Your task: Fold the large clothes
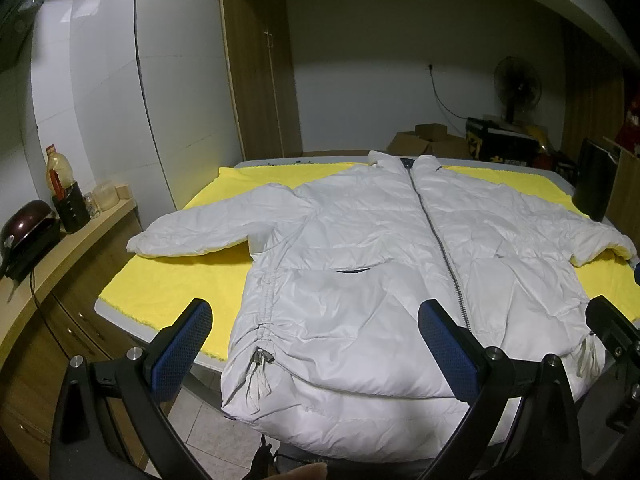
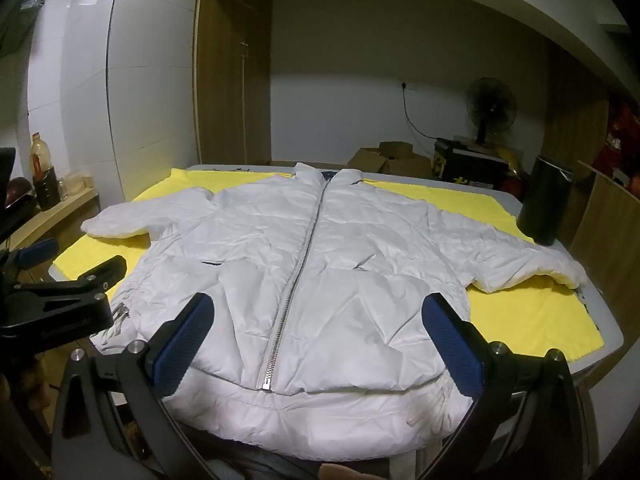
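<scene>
A white puffer jacket (image 1: 360, 264) lies flat, front up and zipped, on a yellow cloth (image 1: 180, 288) over a table; both sleeves are spread out to the sides and the hem hangs over the near edge. My left gripper (image 1: 316, 320) is open and empty, held above the jacket's left hem. The jacket also shows in the right wrist view (image 2: 304, 264). My right gripper (image 2: 318, 316) is open and empty above the hem near the zipper's lower end. The left gripper appears at the left edge of the right wrist view (image 2: 68, 272).
A black cylinder (image 2: 544, 200) stands on the table's right side by the right sleeve. A wooden counter (image 1: 60, 248) with a bottle, jars and a cooker runs along the left. Cardboard boxes (image 2: 392, 160), a fan and clutter sit behind the table.
</scene>
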`<act>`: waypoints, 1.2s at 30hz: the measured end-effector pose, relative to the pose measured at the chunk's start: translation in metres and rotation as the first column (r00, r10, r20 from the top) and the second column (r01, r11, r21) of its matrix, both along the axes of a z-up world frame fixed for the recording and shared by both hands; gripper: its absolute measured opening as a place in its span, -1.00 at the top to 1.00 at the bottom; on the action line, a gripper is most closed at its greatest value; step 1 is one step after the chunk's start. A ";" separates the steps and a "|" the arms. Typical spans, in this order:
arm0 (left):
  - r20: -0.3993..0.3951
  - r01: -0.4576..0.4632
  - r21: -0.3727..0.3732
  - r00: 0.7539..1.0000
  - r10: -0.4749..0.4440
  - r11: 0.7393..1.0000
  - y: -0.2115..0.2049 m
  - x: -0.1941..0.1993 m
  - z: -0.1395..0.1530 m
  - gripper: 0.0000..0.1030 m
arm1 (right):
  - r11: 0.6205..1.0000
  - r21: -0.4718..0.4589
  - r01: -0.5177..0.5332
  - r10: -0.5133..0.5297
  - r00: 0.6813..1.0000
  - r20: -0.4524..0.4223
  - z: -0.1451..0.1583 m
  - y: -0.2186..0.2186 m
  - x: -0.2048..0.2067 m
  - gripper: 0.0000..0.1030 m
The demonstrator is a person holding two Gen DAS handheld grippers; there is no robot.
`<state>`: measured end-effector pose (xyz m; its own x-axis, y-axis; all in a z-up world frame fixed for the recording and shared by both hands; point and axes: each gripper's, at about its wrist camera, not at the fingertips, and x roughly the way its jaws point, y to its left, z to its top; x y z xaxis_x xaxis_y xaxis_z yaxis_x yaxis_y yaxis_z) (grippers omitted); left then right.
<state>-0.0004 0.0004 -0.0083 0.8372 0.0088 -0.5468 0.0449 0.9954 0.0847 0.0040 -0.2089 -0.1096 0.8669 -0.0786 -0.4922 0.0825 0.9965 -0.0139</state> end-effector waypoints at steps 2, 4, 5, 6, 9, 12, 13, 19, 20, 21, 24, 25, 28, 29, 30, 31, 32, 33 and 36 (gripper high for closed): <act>-0.001 -0.001 0.001 1.000 0.001 1.000 0.000 0.000 0.000 -1.00 | 1.000 0.000 0.000 0.000 1.000 0.000 0.000 0.001 0.000 -1.00; -0.005 -0.002 0.004 1.000 0.002 1.000 0.000 0.000 -0.001 -1.00 | 1.000 -0.001 -0.001 0.001 1.000 -0.001 0.000 0.001 0.000 -1.00; -0.005 -0.002 0.004 1.000 0.002 1.000 -0.001 0.000 -0.001 -1.00 | 1.000 -0.001 -0.001 0.001 1.000 -0.002 0.000 0.000 -0.001 -1.00; -0.006 -0.001 0.006 1.000 0.001 1.000 -0.001 0.000 -0.001 -1.00 | 1.000 -0.001 -0.002 0.002 1.000 -0.002 0.000 0.000 -0.001 -1.00; -0.010 0.005 0.005 1.000 -0.005 1.000 -0.002 0.000 -0.001 -1.00 | 1.000 -0.001 -0.002 0.002 1.000 -0.001 0.000 0.001 -0.002 -1.00; -0.011 0.011 0.007 1.000 -0.011 1.000 -0.002 0.000 -0.002 -1.00 | 1.000 0.005 -0.012 0.012 1.000 -0.012 -0.004 0.004 -0.001 -1.00; -0.012 0.012 0.007 1.000 -0.012 1.000 -0.002 0.001 -0.002 -1.00 | 1.000 0.007 -0.014 0.014 1.000 -0.017 -0.005 0.005 0.000 -1.00; -0.023 0.014 0.006 1.000 -0.014 1.000 -0.003 0.003 -0.003 -1.00 | 1.000 0.009 -0.017 0.017 1.000 -0.021 -0.005 0.004 0.001 -1.00; -0.024 0.014 0.006 1.000 -0.014 1.000 -0.003 0.003 -0.003 -1.00 | 1.000 0.010 -0.018 0.018 1.000 -0.023 -0.006 0.004 0.001 -1.00; -0.025 0.015 0.007 1.000 -0.014 1.000 -0.004 0.003 -0.003 -1.00 | 1.000 0.011 -0.017 0.017 1.000 -0.023 -0.006 0.005 0.000 -1.00; -0.025 0.015 0.007 1.000 -0.015 1.000 -0.004 0.003 -0.003 -1.00 | 1.000 0.012 -0.018 0.018 1.000 -0.024 -0.004 0.006 0.000 -1.00; -0.026 0.014 0.007 1.000 -0.014 1.000 -0.005 0.003 -0.003 -1.00 | 1.000 0.014 -0.020 0.020 0.999 -0.026 -0.005 0.006 0.000 -1.00; -0.031 0.013 0.007 0.999 -0.013 1.000 -0.005 0.003 -0.004 -1.00 | 1.000 0.018 -0.022 0.023 0.999 -0.031 -0.006 0.005 0.002 -1.00; -0.034 0.014 0.008 0.999 -0.013 1.000 -0.005 0.003 -0.005 -1.00 | 1.000 0.019 -0.023 0.023 0.999 -0.032 -0.006 0.006 0.002 -1.00; -0.037 0.014 0.009 0.999 -0.014 1.000 -0.005 0.004 -0.006 -1.00 | 1.000 0.019 -0.024 0.025 0.999 -0.034 -0.007 0.005 0.003 -1.00; -0.040 0.015 0.009 0.999 -0.015 1.000 -0.004 0.004 -0.006 -1.00 | 1.000 0.019 -0.025 0.026 0.999 -0.035 -0.007 0.006 0.003 -1.00; -0.042 0.015 0.008 0.999 -0.015 1.000 -0.004 0.004 -0.006 -1.00 | 0.999 0.019 -0.026 0.027 0.999 -0.036 -0.007 0.005 0.003 -1.00; -0.045 0.015 0.007 0.999 -0.015 1.000 -0.003 0.004 -0.007 -1.00 | 0.999 0.019 -0.027 0.027 0.999 -0.036 -0.008 0.005 0.003 -1.00; -0.053 0.012 0.005 0.999 -0.011 1.000 -0.002 0.006 -0.008 -1.00 | 1.000 0.020 -0.024 0.025 0.999 -0.037 -0.008 0.005 0.004 -1.00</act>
<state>0.0053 -0.0016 -0.0164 0.8074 0.0024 -0.5901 0.0609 0.9943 0.0873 0.0076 -0.2036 -0.1175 0.8495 -0.0479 -0.5254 0.0581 0.9983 0.0030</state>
